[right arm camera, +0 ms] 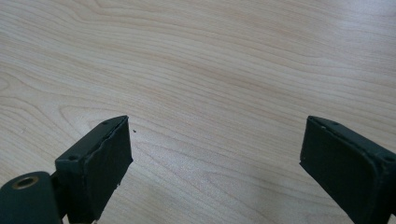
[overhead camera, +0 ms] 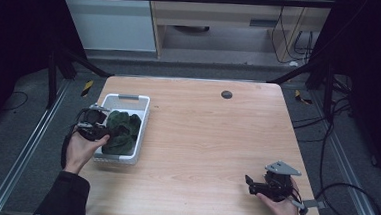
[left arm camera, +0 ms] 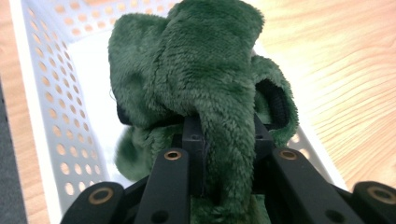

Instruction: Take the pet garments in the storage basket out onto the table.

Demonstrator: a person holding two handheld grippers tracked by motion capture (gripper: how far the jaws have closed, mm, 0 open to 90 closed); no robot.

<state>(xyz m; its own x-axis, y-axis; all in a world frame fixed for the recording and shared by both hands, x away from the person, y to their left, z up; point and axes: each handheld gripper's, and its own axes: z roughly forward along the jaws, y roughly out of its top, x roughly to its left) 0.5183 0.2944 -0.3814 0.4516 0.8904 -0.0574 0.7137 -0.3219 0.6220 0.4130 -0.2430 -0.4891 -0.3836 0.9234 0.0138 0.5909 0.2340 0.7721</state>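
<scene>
Right gripper (right arm camera: 215,154) jaws wide over bare table (right arm camera: 210,70), near right edge. Left gripper (left arm camera: 224,135) clamped on green fleece (left arm camera: 205,74) inside white basket (overhead camera: 110,100), far left.

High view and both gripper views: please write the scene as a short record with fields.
Surface: wooden table
Container: white perforated basket, at table's left edge
Contents: green fleece fabric, in the basket
Left gripper: shut on a fold of the fabric
Right gripper: open, over bare wood at the table's near right corner
</scene>
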